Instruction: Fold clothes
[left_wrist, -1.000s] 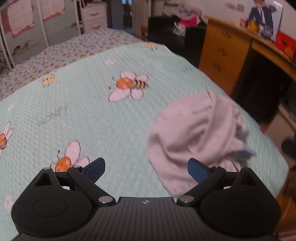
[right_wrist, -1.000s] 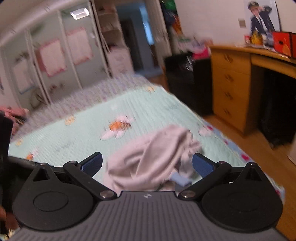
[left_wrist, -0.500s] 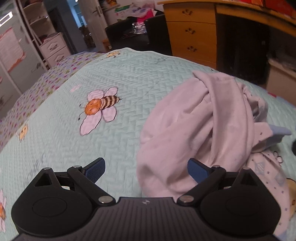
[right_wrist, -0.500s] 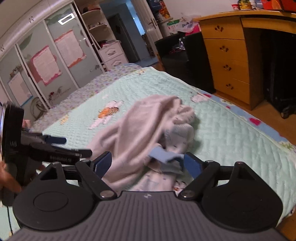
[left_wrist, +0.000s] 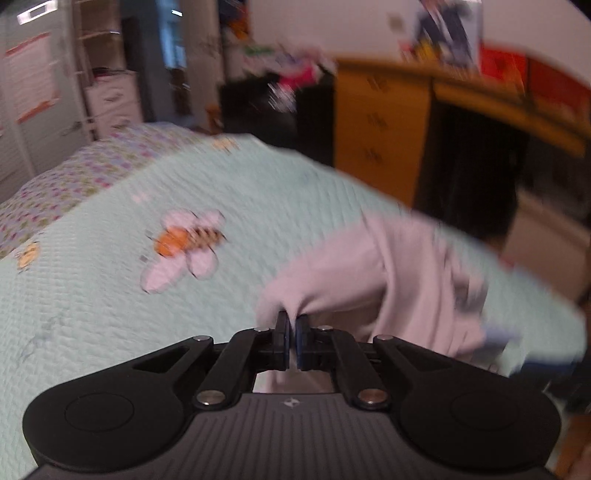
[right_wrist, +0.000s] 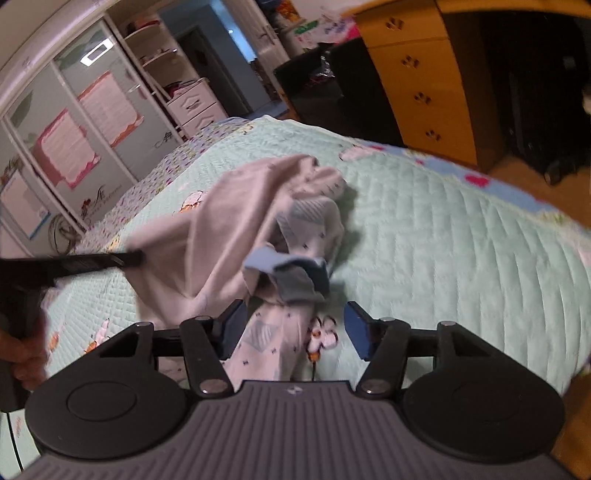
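Left gripper (left_wrist: 291, 326): blue pads pressed together on a pinch of the pale pink garment (left_wrist: 388, 280), fabric tented up from the mint quilted bedspread (left_wrist: 92, 314). Right gripper (right_wrist: 293, 326): fingers spread wide, holding nothing, a patterned white part of the clothing and a blue cuff (right_wrist: 284, 271) lying between them. Left view is motion-blurred; the bee print (left_wrist: 184, 245) is soft and the orange desk (left_wrist: 388, 125) smeared. Only the right view shows the left gripper from the side, its tip at the garment's edge, a hand (right_wrist: 22, 354) cut off at frame edge. Script on the wardrobe door (right_wrist: 99, 199) illegible.
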